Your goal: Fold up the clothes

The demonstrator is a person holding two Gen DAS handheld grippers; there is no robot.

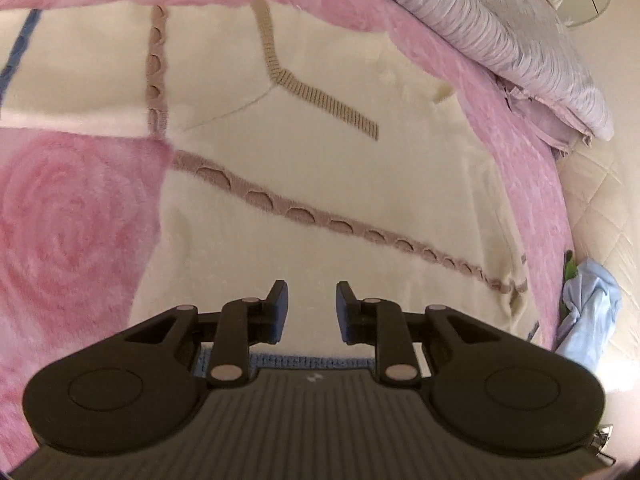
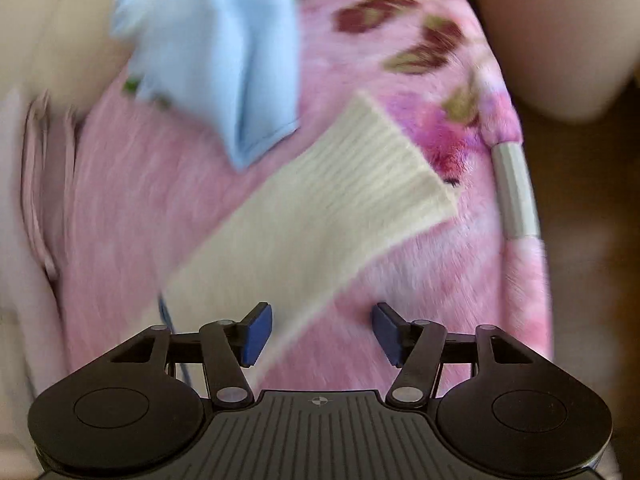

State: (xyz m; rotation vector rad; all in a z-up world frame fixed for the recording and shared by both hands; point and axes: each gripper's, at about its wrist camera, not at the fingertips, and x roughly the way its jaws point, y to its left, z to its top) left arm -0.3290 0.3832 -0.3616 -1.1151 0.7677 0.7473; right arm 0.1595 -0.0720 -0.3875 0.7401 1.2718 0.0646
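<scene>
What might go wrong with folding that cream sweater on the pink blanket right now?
The right gripper is open and holds nothing, so the cream sleeve below it may lie crooked on the blanket. The light blue cloth lies close to the sleeve's end and could get caught up in the next grab. The left gripper is also empty above the sweater, so nothing pins the body if the sleeve is tugged.

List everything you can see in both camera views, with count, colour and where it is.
cream sweater: one, cream with mauve cable trim, spread on the blanket
sleeve: one, cream ribbed, lying on the blanket
pink blanket: one, pink with rose pattern, under the sweater
light blue garment: one, crumpled, beyond the sleeve
grey pillow: one, lilac-grey, at the blanket's far edge
left hand-held gripper: black, slightly open, empty
right hand-held gripper: black, open over the sleeve
</scene>
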